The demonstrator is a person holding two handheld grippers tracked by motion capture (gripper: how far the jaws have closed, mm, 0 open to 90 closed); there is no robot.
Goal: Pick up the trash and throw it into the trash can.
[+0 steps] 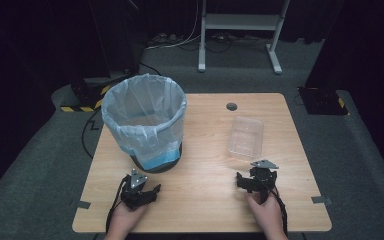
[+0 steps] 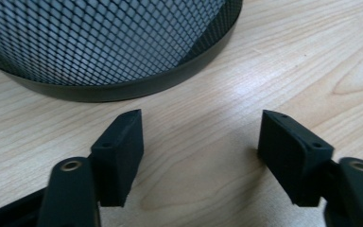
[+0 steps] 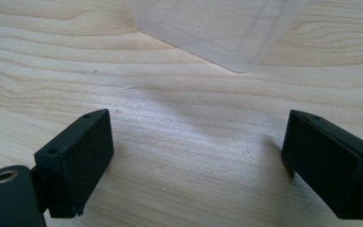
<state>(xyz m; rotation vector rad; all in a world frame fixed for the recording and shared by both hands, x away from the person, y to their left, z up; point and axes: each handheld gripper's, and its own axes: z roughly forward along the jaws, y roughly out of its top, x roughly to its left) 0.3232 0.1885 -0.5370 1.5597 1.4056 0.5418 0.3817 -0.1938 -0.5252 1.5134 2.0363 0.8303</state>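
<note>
A black mesh bin lined with a pale plastic bag stands on the left half of the wooden table. A clear plastic tub lies on the right half. My left gripper rests on the table just in front of the bin, jaws wide apart with only bare wood between them; the bin's mesh wall and base ring rise just ahead of my left gripper. My right gripper rests a little short of the tub, also open and empty. The tub's near corner lies just beyond my right gripper.
A round cable hole sits near the table's far edge. Grey carpet surrounds the table, with a white desk frame and cables beyond it. Bare wood lies between the two grippers.
</note>
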